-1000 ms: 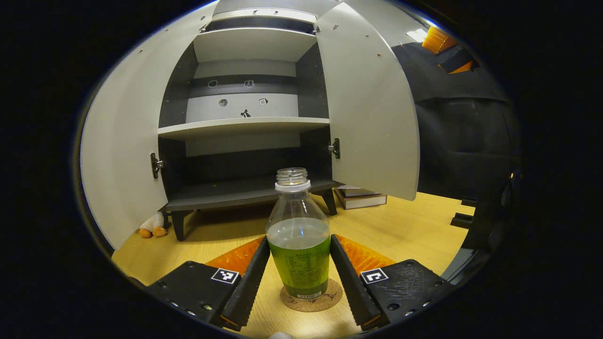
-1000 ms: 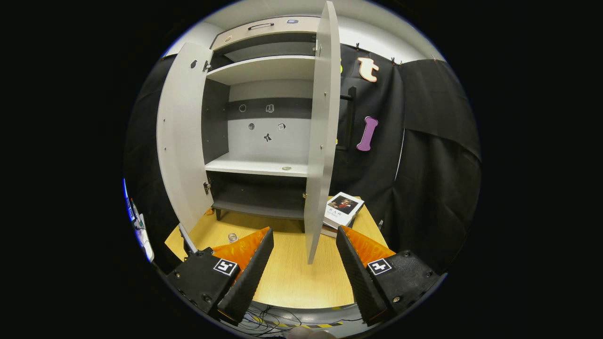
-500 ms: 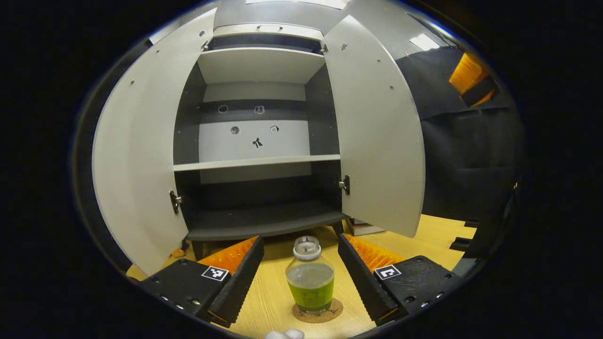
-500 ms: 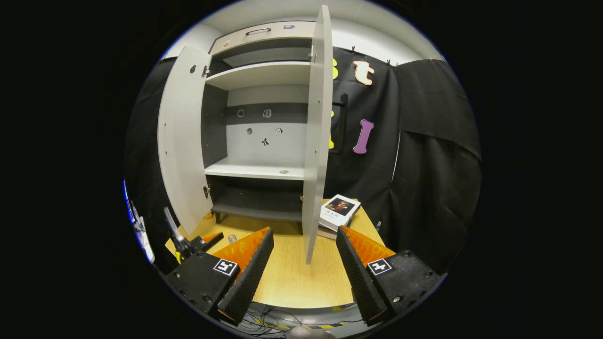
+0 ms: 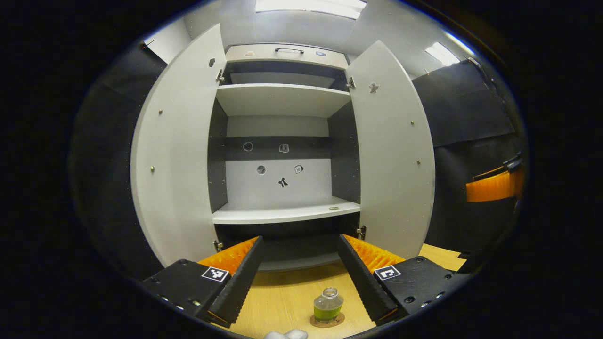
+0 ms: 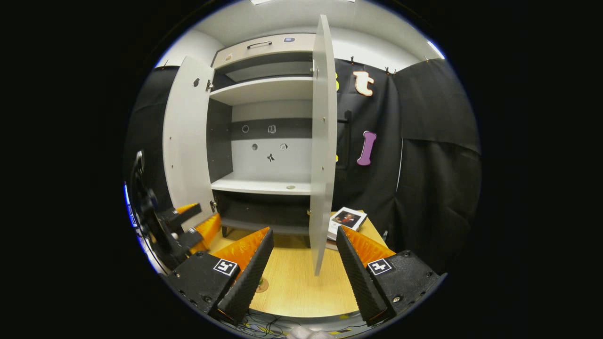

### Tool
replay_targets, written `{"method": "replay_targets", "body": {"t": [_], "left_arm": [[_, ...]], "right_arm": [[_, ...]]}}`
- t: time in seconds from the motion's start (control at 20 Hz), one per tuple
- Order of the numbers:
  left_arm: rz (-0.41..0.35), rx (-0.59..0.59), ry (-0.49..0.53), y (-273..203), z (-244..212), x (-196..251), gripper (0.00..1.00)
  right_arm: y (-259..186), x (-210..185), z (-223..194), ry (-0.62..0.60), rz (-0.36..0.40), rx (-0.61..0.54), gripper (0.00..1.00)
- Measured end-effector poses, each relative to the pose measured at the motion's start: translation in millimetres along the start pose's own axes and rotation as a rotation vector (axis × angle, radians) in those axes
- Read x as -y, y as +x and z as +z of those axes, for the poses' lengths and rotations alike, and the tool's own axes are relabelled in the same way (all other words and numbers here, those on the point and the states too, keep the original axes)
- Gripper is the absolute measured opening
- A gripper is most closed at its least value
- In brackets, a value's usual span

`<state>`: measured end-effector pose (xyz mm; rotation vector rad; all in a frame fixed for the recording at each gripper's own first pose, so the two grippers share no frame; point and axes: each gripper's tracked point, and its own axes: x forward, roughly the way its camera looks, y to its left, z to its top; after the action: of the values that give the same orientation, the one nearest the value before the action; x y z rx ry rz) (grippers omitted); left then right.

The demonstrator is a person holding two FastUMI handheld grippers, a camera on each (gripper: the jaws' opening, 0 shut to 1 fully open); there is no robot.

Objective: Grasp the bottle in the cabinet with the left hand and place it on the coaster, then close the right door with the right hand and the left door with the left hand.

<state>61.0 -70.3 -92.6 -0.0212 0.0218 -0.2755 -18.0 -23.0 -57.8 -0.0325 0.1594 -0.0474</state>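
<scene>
Now that the left hand-held gripper [image 5: 299,278] has backed up and away, left gripper view: fingers spread wide, empty. Bottle [image 5: 328,305] stands upright on the coaster [image 5: 327,322] on the table [image 5: 282,306], small and low in frame, a second ago between the fingers. Placement looks finished. Both doors open.

Right gripper view: right hand-held gripper [image 6: 304,270] wide, empty, facing the right door [image 6: 322,141] edge-on, not touching. Left door [image 6: 188,136] swung out. Door closing judged next.

The uncapped bottle [image 5: 328,305] of green liquid stands upright on the round coaster [image 5: 327,321]; both cabinet doors [image 5: 176,155] [image 5: 393,150] hang open.
</scene>
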Motion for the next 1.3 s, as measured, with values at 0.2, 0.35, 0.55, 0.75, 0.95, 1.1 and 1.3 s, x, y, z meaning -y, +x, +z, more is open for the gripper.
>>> {"method": "replay_targets", "body": {"t": [0.2, 0.35, 0.55, 0.75, 0.95, 1.1, 1.3], "left_arm": [[0.107, -0.041, 0.019, -45, 6, -35, 0.96], [0.168, -0.092, 0.000, -74, 1, -57, 0.96], [0.228, -0.123, -0.042, -102, -2, -67, 0.96], [0.272, -0.114, -0.023, -109, 14, -57, 0.94], [0.307, -0.084, -0.001, -99, 33, -36, 0.96], [0.340, -0.065, -0.011, -91, 44, -19, 0.96], [0.403, -0.053, -0.001, -91, 56, -5, 0.96]], "right_arm": [[8, 16, 14, 0.013, -0.014, 0.047, 0.83], [20, 51, 25, 0.028, -0.060, 0.066, 0.83], [45, 114, 48, 0.034, -0.134, 0.093, 0.82], [74, 165, 78, 0.060, -0.154, 0.112, 0.82], [103, 189, 112, 0.071, -0.101, 0.148, 0.82], [123, 180, 131, 0.082, -0.002, 0.158, 0.82], [142, 149, 143, 0.081, 0.157, 0.156, 0.81]]}}
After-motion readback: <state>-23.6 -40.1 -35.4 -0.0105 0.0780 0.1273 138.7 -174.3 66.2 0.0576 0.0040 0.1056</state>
